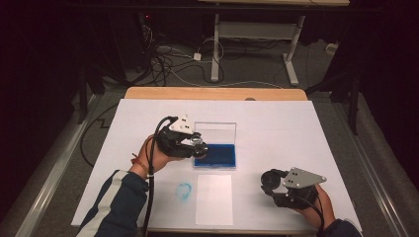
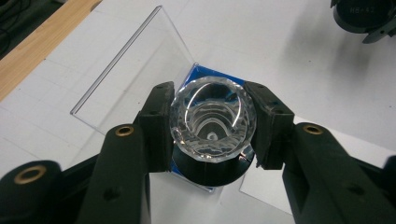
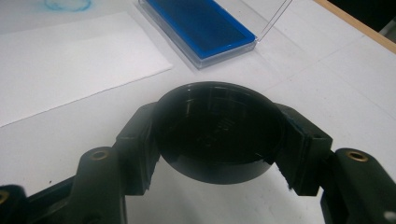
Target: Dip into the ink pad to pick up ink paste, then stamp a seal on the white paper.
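My left gripper is shut on a round clear faceted stamp with a black base, its jaws pressing on both sides. It is held over the left end of a blue ink pad in an open case whose clear lid stands up behind. My right gripper is shut on a round black cap, just above the table at the front right. A white sheet of paper lies in front of the pad, with a blue smudge on the table cover to its left.
A white cover spreads over the wooden table. Floor cables and a desk frame are beyond the far edge. In the right gripper view the ink pad lies ahead and the paper to the left.
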Motion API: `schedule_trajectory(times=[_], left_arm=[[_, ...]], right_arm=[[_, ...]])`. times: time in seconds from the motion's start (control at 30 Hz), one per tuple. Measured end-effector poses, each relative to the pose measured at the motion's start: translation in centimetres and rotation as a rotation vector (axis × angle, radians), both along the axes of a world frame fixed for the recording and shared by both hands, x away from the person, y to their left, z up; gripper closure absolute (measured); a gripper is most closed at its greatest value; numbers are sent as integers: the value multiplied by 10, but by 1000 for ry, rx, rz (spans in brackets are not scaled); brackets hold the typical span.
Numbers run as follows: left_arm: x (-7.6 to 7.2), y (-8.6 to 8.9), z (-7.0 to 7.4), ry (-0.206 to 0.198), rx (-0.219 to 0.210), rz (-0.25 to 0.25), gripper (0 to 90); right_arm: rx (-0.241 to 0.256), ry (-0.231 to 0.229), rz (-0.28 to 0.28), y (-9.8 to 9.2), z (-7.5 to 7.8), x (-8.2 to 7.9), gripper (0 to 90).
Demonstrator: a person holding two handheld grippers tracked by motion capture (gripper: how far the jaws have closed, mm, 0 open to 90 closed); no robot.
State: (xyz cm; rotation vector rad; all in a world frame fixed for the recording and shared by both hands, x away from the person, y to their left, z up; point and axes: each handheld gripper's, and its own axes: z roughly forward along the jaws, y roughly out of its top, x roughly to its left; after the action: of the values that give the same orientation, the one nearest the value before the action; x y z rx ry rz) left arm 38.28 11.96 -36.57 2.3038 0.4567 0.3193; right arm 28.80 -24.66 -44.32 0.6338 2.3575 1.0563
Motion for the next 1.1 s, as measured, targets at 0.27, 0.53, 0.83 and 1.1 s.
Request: schedule_trajectory(times=[0.27,0.53,0.83,1.1], left_arm=[[-7,-3,-1,-3,-3,-14,543],[-19,-4,-4,-12,-23,-38,543],[-38,-10,-4,-33,-18,-87,544],[-49,-23,-15,-8,-12,-150,543]], right_arm=[[3,-3,-5,-1,0,-1,379],[3,2,-3,-2,0,-2,379],[12,-2,-15,-6,0,-4,379],[-7,-5,-20,-7,-2,-7,379]])
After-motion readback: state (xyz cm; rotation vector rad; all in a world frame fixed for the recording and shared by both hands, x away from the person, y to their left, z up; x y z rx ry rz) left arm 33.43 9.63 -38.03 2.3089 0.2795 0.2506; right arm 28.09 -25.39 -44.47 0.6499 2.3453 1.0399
